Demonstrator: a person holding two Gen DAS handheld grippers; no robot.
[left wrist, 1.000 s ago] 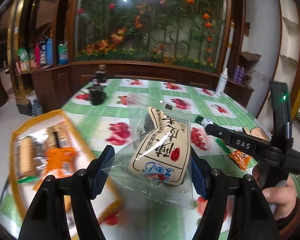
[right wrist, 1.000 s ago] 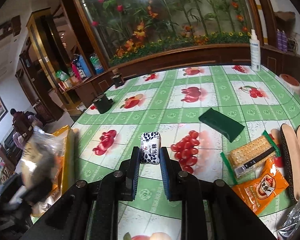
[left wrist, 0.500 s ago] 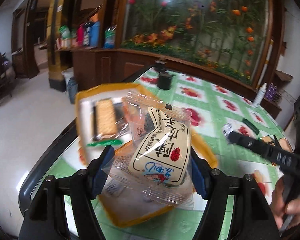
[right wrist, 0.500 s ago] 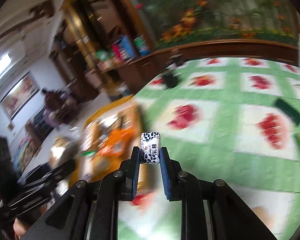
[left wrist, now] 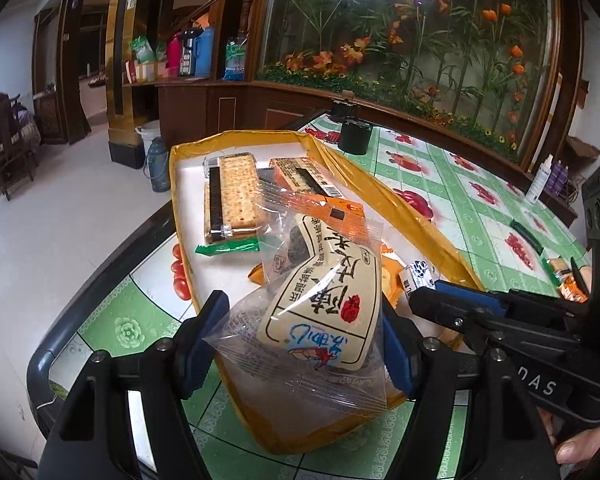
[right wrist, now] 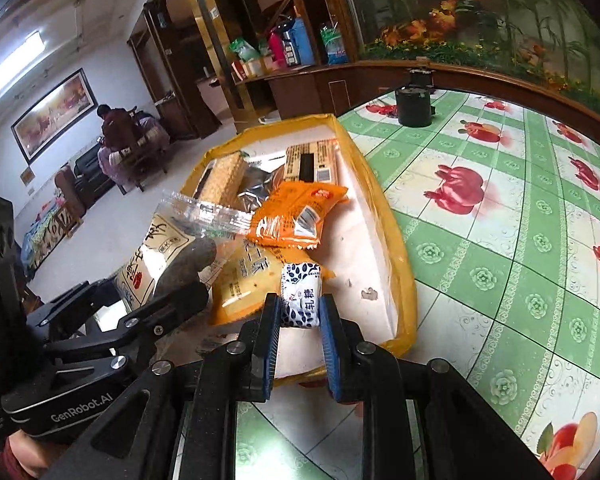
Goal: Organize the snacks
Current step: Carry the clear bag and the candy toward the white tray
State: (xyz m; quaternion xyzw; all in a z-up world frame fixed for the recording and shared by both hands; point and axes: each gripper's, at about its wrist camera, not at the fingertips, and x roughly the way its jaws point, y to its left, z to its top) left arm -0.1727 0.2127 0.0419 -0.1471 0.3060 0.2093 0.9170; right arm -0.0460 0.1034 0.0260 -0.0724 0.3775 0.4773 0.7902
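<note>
While both grippers hang over the tray, this is how things lie:
left gripper (left wrist: 296,344): blue pads clamped on either side of a clear plastic pastry bag with a cream label and black characters (left wrist: 320,300); the bag sticks up and forward out of the jaws, over the tray's near end.
right gripper (right wrist: 299,330): pinched tight on a small white candy wrapper with dark blue spots (right wrist: 301,294); the candy is upright between the pads, above the tray's near right part.
tray: shallow rectangular yellow-rimmed tray with white floor (left wrist: 380,184), lying on the table near its edge.
tray contents: cracker pack with green end seal (left wrist: 232,196) flat at far left; orange-and-black boxed pack (left wrist: 300,174) beside it at the far end; orange crinkled snack pouch (right wrist: 300,216) on top in the middle; yellow-orange packet (right wrist: 252,280) under it, near the candy.
table: green-and-white checked tablecloth with red fruit prints (right wrist: 500,240).
other: black round container (right wrist: 414,106) standing on the table beyond the tray, apart from it.
hand: fingers (left wrist: 580,448) wrapped on the right gripper's handle, lower right corner of the left view.
</note>
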